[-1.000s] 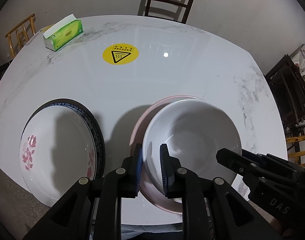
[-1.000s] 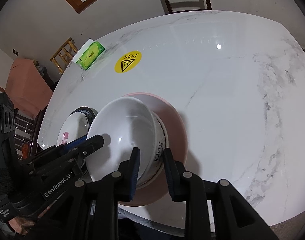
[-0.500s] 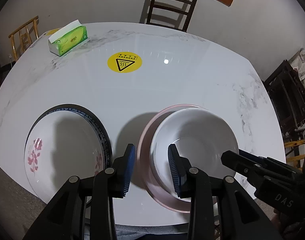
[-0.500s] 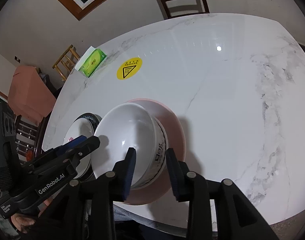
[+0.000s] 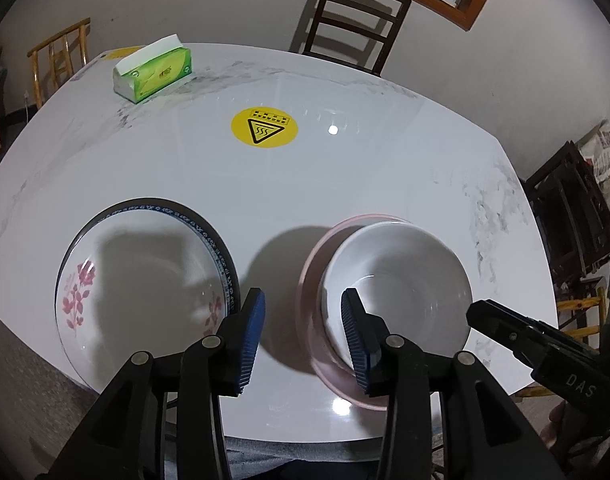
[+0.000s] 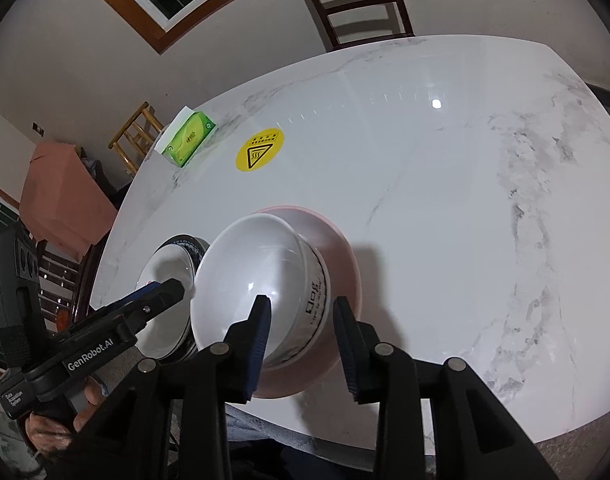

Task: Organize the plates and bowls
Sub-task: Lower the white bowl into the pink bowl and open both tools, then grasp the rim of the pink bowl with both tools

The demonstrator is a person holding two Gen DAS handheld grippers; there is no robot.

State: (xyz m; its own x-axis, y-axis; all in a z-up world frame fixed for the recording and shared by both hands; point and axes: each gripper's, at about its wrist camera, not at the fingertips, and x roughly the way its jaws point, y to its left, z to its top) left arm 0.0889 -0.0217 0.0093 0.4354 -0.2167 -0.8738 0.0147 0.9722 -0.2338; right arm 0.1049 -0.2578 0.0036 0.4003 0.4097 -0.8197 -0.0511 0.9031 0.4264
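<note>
A white bowl (image 5: 397, 280) sits inside a pink bowl (image 5: 317, 264) near the table's front edge; both also show in the right wrist view, white bowl (image 6: 261, 272) and pink bowl (image 6: 337, 248). A white plate with pink flowers (image 5: 145, 284) lies on a dark blue-rimmed plate (image 5: 225, 264) to the left. My left gripper (image 5: 303, 332) is open and empty, just in front of the bowls' left rim. My right gripper (image 6: 301, 336) is open and empty, its jaws either side of the white bowl's near wall without gripping it.
A green tissue box (image 5: 153, 70) sits at the far left of the white marble table (image 5: 385, 160). A yellow warning sticker (image 5: 264, 132) marks the table's middle. A dark wooden chair (image 5: 353, 20) stands behind the table, and another chair (image 5: 61, 60) at the far left.
Both grippers have opened, letting go of the white bowl's rim, and have pulled back and up a little. The white bowl now rests in the pink bowl.
</note>
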